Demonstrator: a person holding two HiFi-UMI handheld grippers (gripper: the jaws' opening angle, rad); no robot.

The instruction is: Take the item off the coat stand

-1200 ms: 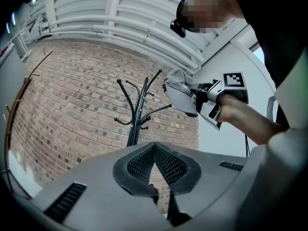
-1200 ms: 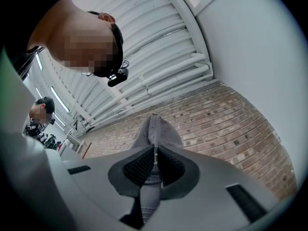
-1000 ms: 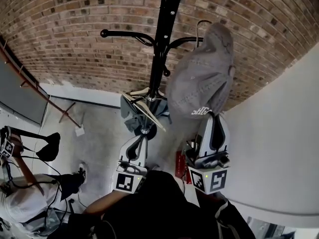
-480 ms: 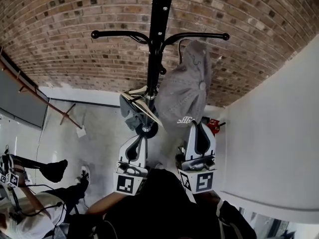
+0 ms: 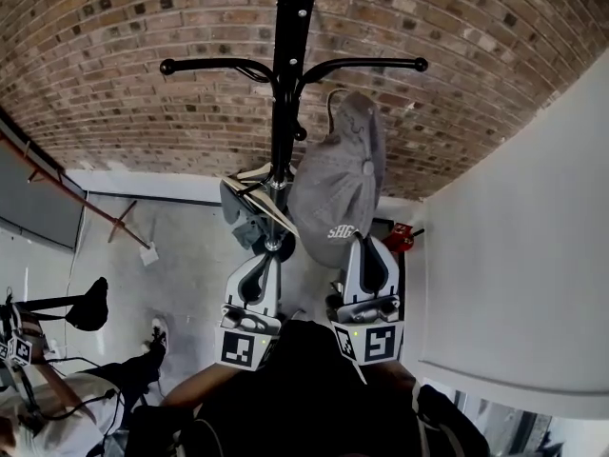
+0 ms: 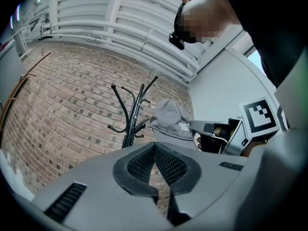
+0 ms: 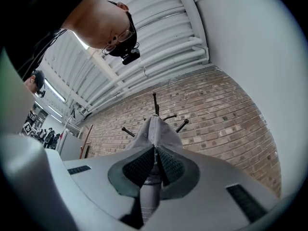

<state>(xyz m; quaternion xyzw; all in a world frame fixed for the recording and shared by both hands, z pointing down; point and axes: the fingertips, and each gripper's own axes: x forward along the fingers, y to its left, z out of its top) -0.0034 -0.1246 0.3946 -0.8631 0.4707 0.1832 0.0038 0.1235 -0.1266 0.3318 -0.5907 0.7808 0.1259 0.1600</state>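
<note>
The black coat stand (image 5: 284, 74) rises in front of a brick wall. A grey cap (image 5: 335, 184) hangs just right of its pole, below the right hook arm (image 5: 381, 65) and apart from it. My right gripper (image 5: 366, 255) is shut on the cap's brim from below. In the right gripper view the cap (image 7: 156, 131) stands up out of the closed jaws of the right gripper (image 7: 155, 150), with the stand's hooks (image 7: 156, 102) behind it. My left gripper (image 5: 257, 279) is shut and empty, left of the cap. The left gripper (image 6: 154, 146) faces the stand (image 6: 130, 114) and the cap (image 6: 171, 121).
A white wall (image 5: 514, 255) closes the right side. A red object (image 5: 400, 236) sits on the floor by that wall. Grey cloth and light wooden pieces (image 5: 257, 208) lie round the stand's foot. A person (image 5: 38, 398) crouches at the lower left.
My right gripper has come down with the cap, which now sits lower and closer to the pole, clear of the hook arm. The left gripper has stayed put.
</note>
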